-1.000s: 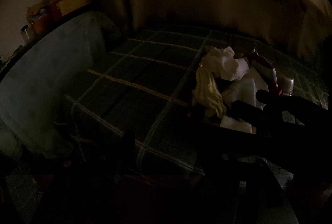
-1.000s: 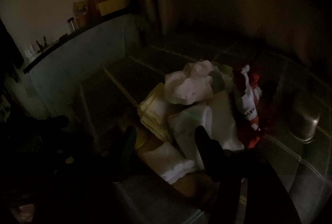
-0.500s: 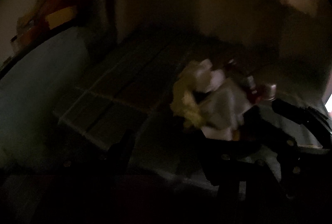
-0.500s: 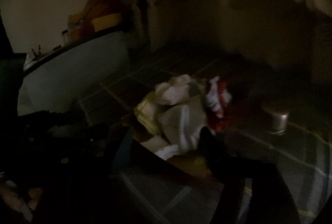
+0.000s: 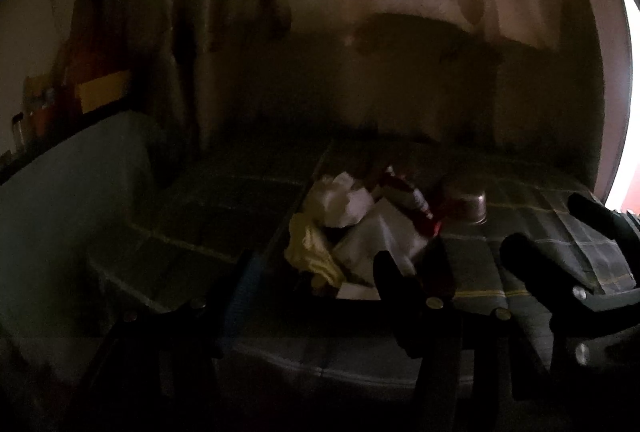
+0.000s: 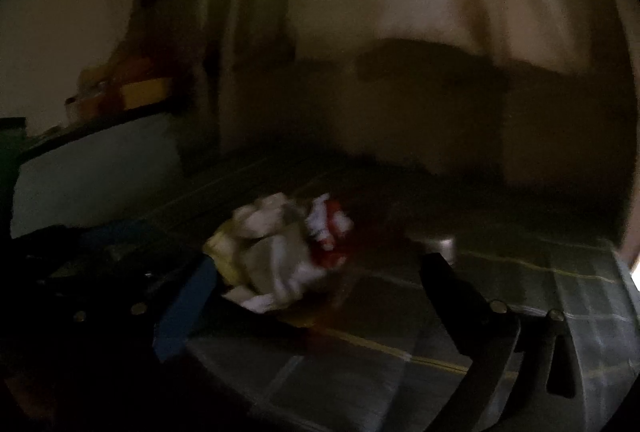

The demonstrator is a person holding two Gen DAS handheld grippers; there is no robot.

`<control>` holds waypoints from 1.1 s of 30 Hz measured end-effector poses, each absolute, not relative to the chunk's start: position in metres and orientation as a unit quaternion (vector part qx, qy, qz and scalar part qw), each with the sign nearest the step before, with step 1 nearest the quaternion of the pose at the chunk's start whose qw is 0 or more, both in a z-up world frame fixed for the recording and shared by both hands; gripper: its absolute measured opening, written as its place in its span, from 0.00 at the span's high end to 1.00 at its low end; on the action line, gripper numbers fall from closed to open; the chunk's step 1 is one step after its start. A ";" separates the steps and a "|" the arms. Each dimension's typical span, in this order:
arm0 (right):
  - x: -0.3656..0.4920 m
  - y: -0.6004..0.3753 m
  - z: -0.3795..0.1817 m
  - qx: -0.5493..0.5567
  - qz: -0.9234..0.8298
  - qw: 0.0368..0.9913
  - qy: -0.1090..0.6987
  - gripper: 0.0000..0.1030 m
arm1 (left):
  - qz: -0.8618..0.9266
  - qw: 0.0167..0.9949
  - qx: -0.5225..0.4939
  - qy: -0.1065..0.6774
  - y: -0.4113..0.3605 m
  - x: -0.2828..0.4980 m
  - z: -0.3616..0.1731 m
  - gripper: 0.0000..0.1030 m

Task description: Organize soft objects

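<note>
We record a dim scene. The landmark is a heap of crumpled white cloths [image 5: 360, 228] [image 6: 276, 252] lying on a dark checked bedcover [image 5: 208, 224] [image 6: 400, 372] with pale grid lines. A pale yellow folded cloth [image 5: 310, 252] [image 6: 224, 252] touches the heap on its left side. A red and white printed soft item [image 5: 408, 202] [image 6: 326, 232] rests against the heap's right side. Just right of that item we note a small round metal container [image 5: 468, 202] [image 6: 442, 246], standing upright on the bedcover.

The left gripper [image 5: 316, 272] sits at the near edge of the heap with its jaws spread wide and nothing between them; its right finger overlaps the heap's near right corner in the left wrist view, but we cannot tell whether it touches. The right gripper [image 6: 316, 268] [image 5: 556, 228] is likewise wide apart and empty, its fingers framing the heap from the near side. In the left wrist view it lies to the right of the heap, near the container. The right wrist view is blurred, so we cannot confirm any contact there.

Left of the heap we see a grey-blue upholstered side panel [image 5: 76, 200] [image 6: 96, 172].
</note>
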State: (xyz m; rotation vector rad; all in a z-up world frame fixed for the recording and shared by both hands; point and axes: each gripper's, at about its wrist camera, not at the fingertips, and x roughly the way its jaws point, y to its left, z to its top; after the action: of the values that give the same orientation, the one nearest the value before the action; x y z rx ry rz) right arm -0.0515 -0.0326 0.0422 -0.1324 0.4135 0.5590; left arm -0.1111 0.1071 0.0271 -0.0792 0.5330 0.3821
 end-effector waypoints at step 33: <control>-0.063 -0.051 0.048 -0.030 0.204 0.955 0.213 0.01 | 0.183 0.945 -0.042 0.266 0.093 -0.117 0.033 0.41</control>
State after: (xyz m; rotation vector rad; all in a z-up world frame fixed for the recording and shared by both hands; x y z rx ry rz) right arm -0.0633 -0.0512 0.0477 -0.0611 0.4323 0.4142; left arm -0.1169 0.0931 0.0329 -0.0865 0.5419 0.3733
